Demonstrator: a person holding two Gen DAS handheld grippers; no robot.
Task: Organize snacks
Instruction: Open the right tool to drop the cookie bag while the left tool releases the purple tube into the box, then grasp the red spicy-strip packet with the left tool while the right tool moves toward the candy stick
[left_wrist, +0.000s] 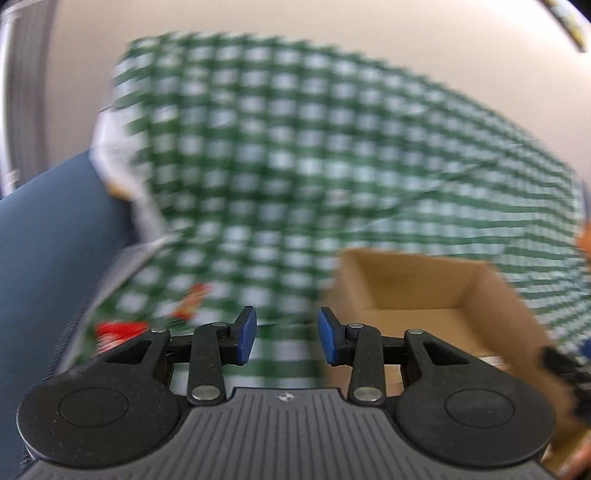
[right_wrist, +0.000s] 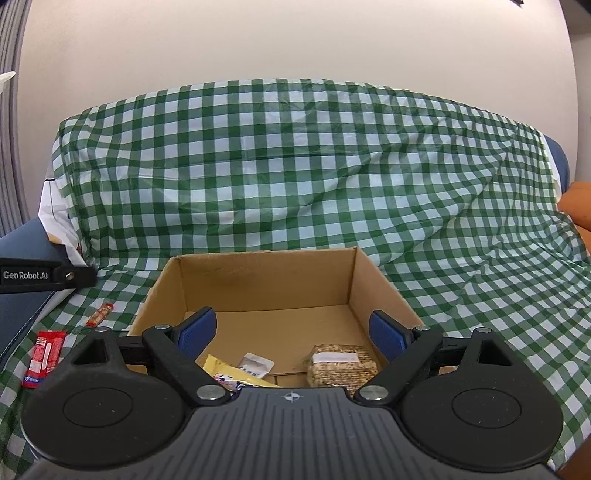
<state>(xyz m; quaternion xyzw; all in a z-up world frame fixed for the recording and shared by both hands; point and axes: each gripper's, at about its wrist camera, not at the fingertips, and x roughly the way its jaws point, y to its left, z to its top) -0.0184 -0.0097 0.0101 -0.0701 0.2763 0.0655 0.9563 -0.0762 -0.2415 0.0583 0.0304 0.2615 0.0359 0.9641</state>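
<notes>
Your right gripper hangs spread wide and empty over the cardboard box; your left gripper is parted, holding nothing.

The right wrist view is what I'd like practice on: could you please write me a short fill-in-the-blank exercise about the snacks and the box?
1. The open brown cardboard box rests on a green and white ____ cloth.
2. The clear-wrapped block of crackers lies ____ the box.
3. The flat red snack packet lies on the cloth, ____ the box.
4. The right claw has ____ between its blue pads.

Missing words: checked; inside; outside; nothing
</notes>
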